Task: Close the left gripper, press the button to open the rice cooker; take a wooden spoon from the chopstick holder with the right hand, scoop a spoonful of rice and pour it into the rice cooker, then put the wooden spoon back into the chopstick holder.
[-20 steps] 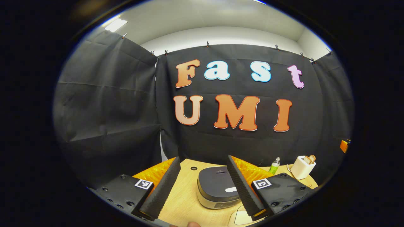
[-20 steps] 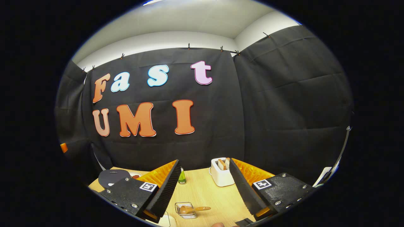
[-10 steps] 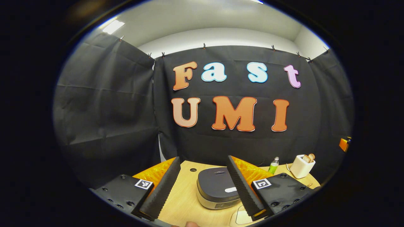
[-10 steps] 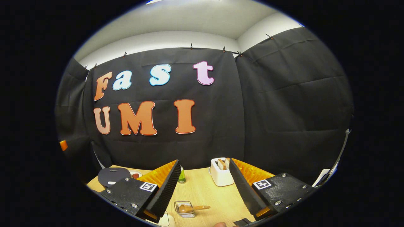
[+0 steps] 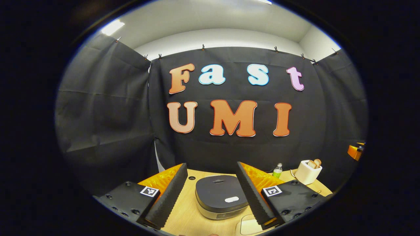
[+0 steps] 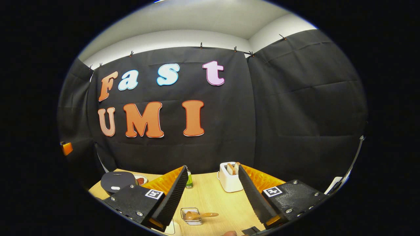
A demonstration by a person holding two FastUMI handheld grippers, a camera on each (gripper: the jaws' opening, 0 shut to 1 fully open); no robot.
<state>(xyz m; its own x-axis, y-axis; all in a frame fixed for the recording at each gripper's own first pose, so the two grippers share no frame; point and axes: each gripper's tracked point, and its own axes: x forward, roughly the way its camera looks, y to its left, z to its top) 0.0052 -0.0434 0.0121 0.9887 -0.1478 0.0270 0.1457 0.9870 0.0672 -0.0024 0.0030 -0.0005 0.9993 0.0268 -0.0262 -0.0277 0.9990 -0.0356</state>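
Swung slightly rightward since a second ago, the left tool (image 5: 211, 195), prongs apart above the bench (image 5: 183, 216), frames the shut rice cooker (image 5: 220, 200); better close fully, then press its pale button (image 5: 231, 199) squarely.

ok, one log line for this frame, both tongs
phase: pre-press | left tongs: open above rice cooker, lid shut | right tongs: open, empty | wooden spoon: in holder

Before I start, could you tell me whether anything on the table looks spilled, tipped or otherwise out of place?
Nothing stands out. The rice cooker sits level with its lid shut, the toaster and the green bottle stand upright, and the wooden spoon rests in its small clear holder. No spill shows on the table.
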